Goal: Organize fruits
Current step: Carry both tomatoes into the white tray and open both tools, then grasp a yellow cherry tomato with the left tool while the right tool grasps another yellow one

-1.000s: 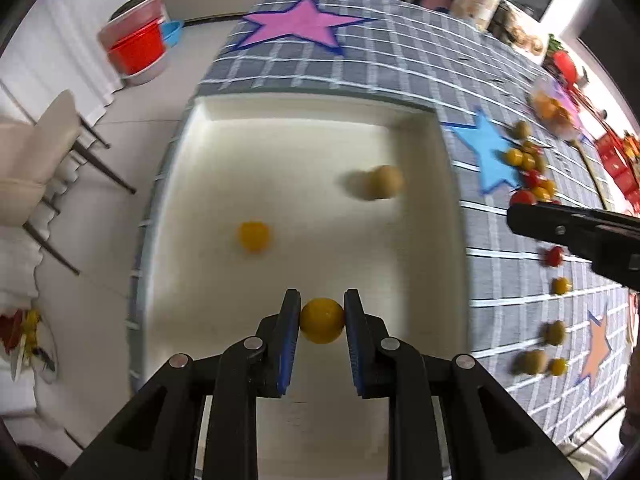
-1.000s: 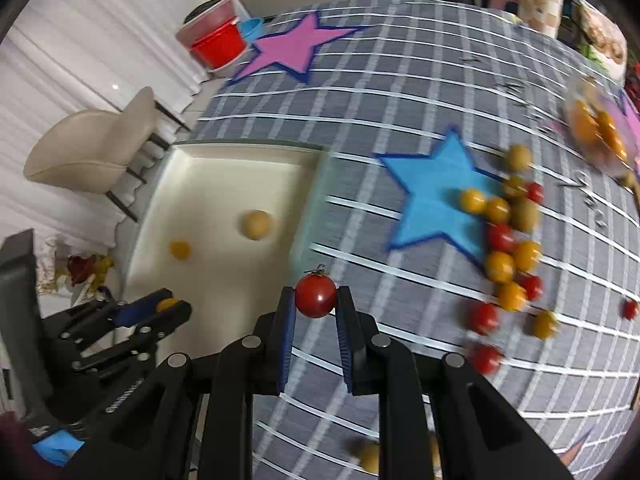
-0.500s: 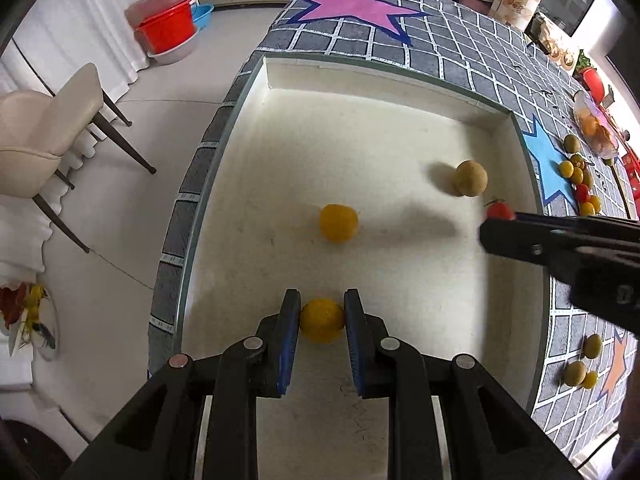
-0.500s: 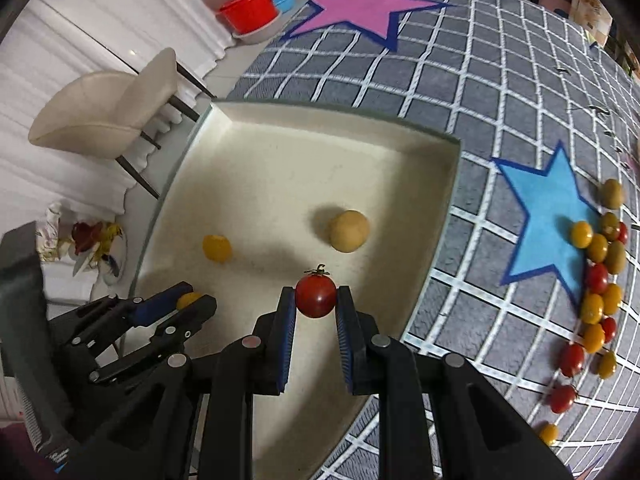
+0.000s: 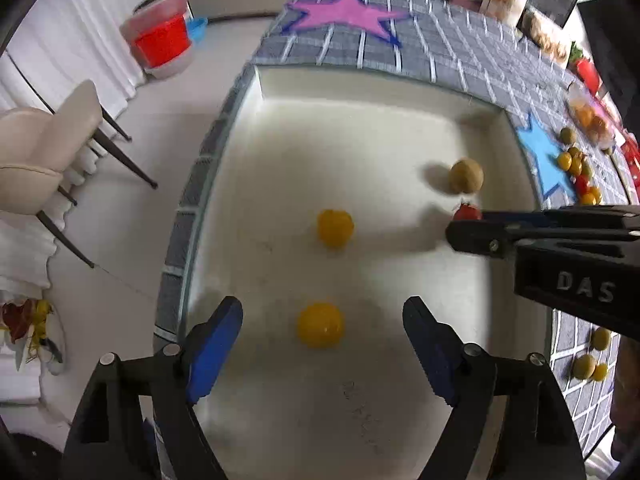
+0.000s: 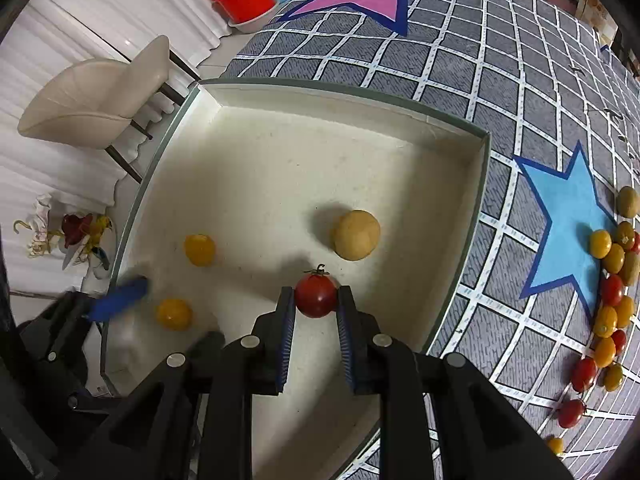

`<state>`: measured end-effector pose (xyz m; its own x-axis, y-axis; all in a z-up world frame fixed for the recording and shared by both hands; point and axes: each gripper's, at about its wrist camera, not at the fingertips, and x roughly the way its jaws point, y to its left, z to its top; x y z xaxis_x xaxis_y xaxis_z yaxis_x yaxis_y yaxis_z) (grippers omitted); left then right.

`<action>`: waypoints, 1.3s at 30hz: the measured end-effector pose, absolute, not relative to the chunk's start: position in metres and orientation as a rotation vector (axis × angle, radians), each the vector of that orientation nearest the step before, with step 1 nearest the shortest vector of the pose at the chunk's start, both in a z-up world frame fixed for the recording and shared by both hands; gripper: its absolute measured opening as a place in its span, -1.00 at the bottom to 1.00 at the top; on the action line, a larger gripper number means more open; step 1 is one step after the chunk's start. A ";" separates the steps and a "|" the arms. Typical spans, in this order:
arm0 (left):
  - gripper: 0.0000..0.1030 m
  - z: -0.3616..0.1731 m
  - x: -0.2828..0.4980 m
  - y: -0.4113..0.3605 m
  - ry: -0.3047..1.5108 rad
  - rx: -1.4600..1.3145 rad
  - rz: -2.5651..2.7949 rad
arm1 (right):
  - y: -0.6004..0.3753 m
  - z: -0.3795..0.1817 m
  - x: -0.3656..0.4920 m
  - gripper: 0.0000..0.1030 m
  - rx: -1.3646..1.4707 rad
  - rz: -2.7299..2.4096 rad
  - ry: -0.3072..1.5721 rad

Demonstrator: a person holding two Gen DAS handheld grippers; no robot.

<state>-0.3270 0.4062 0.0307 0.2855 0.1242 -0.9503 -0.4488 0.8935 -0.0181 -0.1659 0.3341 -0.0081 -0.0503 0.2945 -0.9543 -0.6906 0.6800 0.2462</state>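
A tray (image 6: 476,184) sits at the table's (image 6: 480,60) left edge. Three fruits lie loose in it: one (image 6: 357,235) toward the tray's right wall, one (image 6: 199,249) near the left wall, another (image 6: 173,313) just in front of that, by the near left corner. More fruits (image 6: 608,304) cluster on the table well right of the tray, along a star patch's (image 6: 568,232) right side. A chair (image 6: 100,92) stands on the floor left of the table.

The left gripper (image 5: 320,320) has just been opening; a yellow tomato (image 5: 320,325) lies free between its jaws. The right gripper (image 5: 460,226) pinches a red tomato (image 5: 467,212).
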 end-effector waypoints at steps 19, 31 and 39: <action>0.62 0.053 -0.309 0.366 1.265 -0.190 0.324 | 0.271 0.052 -0.141 0.57 -0.176 0.790 1.330; 0.62 0.085 -0.277 0.273 1.227 -0.101 0.108 | 0.119 0.059 -0.125 0.57 -0.124 0.474 1.323; 0.62 0.072 -0.281 0.208 1.277 -0.041 -0.030 | 0.065 0.038 -0.134 0.57 -0.123 0.384 1.382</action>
<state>-0.2815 0.2084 0.0721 0.2897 -0.0457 -0.9560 -0.0001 0.9989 -0.0478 -0.1336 0.0645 0.0380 0.1375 0.1934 -0.9714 -0.3355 0.9319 0.1381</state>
